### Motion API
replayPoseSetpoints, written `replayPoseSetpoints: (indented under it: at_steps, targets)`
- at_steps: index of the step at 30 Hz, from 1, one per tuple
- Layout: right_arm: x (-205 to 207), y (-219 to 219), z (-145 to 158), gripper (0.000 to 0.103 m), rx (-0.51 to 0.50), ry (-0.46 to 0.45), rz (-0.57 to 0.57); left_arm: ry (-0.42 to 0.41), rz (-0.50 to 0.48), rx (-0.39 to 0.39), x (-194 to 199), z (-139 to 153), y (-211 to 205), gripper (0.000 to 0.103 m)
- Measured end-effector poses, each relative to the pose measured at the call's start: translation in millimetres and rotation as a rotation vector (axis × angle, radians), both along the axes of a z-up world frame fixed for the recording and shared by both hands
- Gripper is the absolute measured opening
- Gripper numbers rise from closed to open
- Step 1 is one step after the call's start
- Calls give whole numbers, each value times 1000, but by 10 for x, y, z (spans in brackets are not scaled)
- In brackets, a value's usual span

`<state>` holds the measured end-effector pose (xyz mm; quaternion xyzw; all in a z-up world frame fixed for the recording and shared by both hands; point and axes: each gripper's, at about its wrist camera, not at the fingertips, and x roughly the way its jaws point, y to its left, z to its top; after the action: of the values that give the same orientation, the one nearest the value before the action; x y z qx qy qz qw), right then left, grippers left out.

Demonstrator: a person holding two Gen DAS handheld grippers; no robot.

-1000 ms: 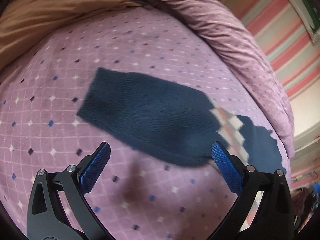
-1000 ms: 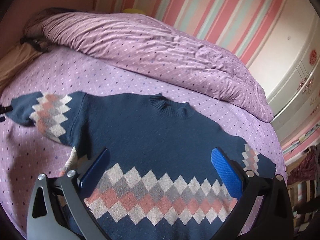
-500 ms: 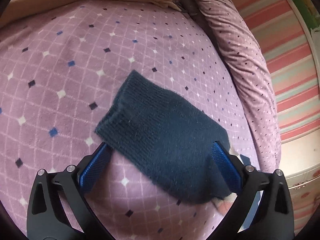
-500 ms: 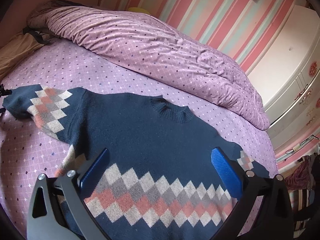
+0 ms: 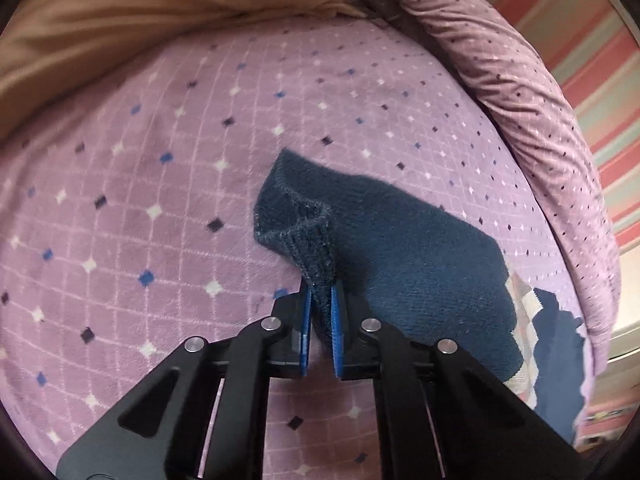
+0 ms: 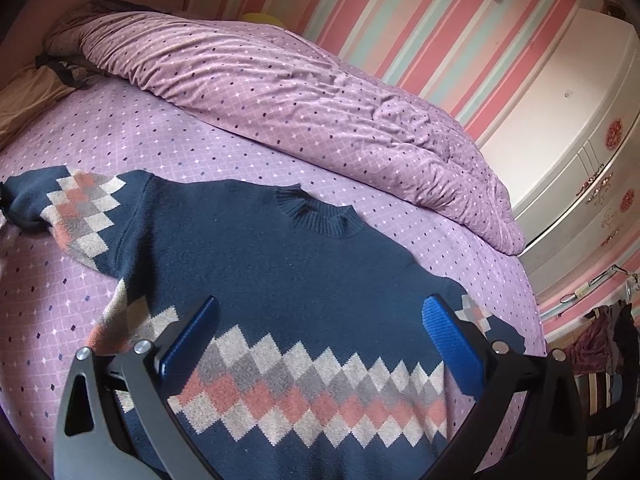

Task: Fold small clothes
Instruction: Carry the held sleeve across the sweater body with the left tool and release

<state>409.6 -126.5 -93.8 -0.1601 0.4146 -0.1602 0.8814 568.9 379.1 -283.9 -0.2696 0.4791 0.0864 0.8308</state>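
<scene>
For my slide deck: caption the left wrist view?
Left gripper shut on the navy sweater's ribbed sleeve cuff, above the purple bedspread.

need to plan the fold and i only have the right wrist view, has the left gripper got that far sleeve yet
Observer: Yes. The left gripper is shut on the sleeve's ribbed cuff.
Operator: is the cuff off the bed
Observer: Only the pinched edge is pulled up; the rest of the sleeve lies on the purple bedsheet.
Operator: anything next to it on that side
Observer: A tan pillow lies beyond the cuff, apart from it.
</scene>
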Motion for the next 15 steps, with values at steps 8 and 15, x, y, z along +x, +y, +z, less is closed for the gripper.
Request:
replayPoseSetpoints:
  at_steps: [8,15]
  targets:
    - [-86,-153,-47,101,-8,2,-13,-86,-57,97,25,315,-228,5]
    - [-112,-327,-79,101,25,-12,-20,-181,-240,254,26,776,-990,5]
